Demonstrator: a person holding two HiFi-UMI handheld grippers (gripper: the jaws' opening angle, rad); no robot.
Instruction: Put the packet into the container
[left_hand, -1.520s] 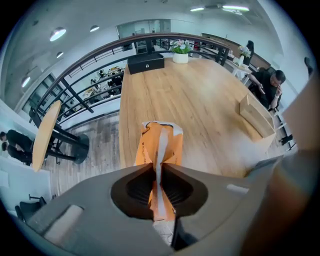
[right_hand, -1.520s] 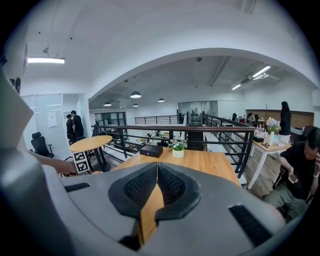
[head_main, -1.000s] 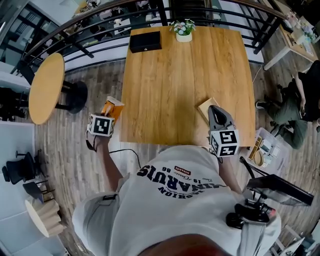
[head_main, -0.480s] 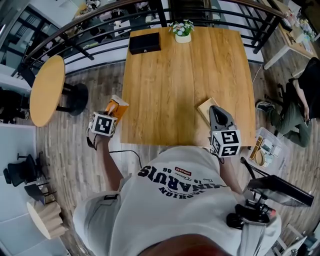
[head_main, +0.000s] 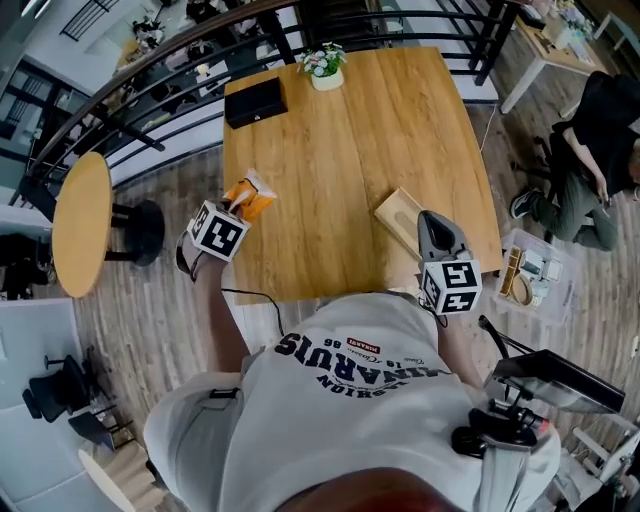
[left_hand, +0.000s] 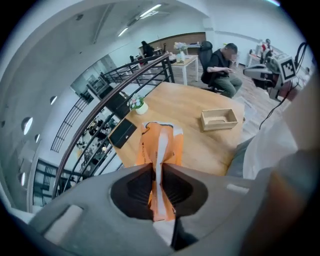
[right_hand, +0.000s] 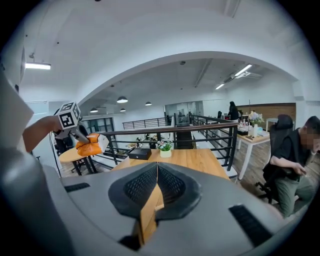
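Observation:
An orange and white packet (head_main: 250, 196) hangs over the left edge of the wooden table (head_main: 340, 160), with my left gripper (head_main: 236, 208) shut on it. The left gripper view shows the packet (left_hand: 161, 145) pinched upright between the jaws of that gripper (left_hand: 157, 172). A shallow wooden container (head_main: 400, 214) rests near the table's front right, also visible as an open box (left_hand: 218, 119). My right gripper (head_main: 432, 232) is shut on the container's near wall (right_hand: 148, 215), which stands between its jaws (right_hand: 156, 182). From there the packet (right_hand: 89, 144) shows at far left.
A black box (head_main: 255, 101) and a small flower pot (head_main: 325, 68) stand at the table's far edge, with a black railing behind. A round side table (head_main: 82, 222) is at left. A seated person (head_main: 600, 150) and a plastic bin (head_main: 535, 285) are at right.
My left gripper has carried the packet forward and to the right, from beside the table's left edge to above it. The right gripper stays closed on the container.

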